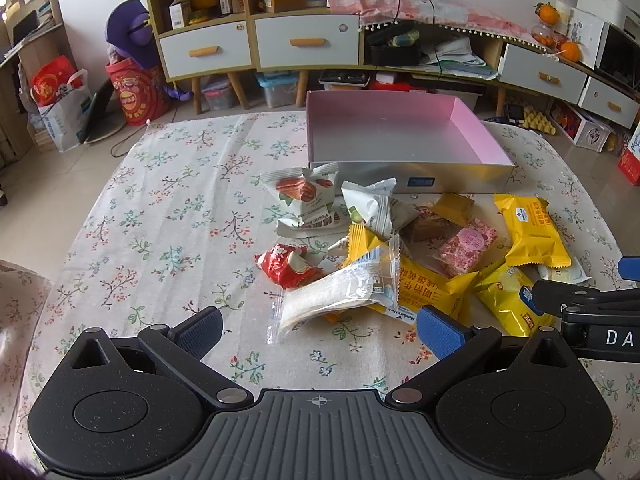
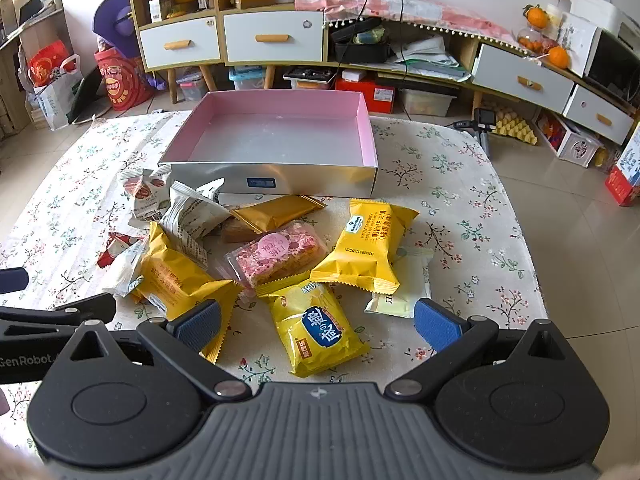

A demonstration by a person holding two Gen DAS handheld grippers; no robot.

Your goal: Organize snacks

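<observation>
A pile of wrapped snacks lies on the floral tablecloth in front of an empty pink-lined box [image 1: 472, 120] [image 2: 366, 120]. My left gripper [image 1: 318, 330] is open, just short of a clear-wrapped white bar [image 1: 336, 294], with a red packet [image 1: 286, 264] beyond it. My right gripper [image 2: 318, 324] is open over a yellow packet with a blue label [image 2: 316, 330]. Further off lie a pink nougat bar [image 2: 280, 254] [image 1: 466, 248], a yellow cake pack [image 2: 368, 244] [image 1: 532, 230] and a pecan packet [image 1: 304, 194]. Neither gripper holds anything.
The table [image 1: 160, 208] ends at tiled floor on the left and right. Low cabinets with drawers [image 1: 308, 42] and storage bins line the far wall. The right gripper's body [image 1: 592, 312] shows at the right edge of the left wrist view.
</observation>
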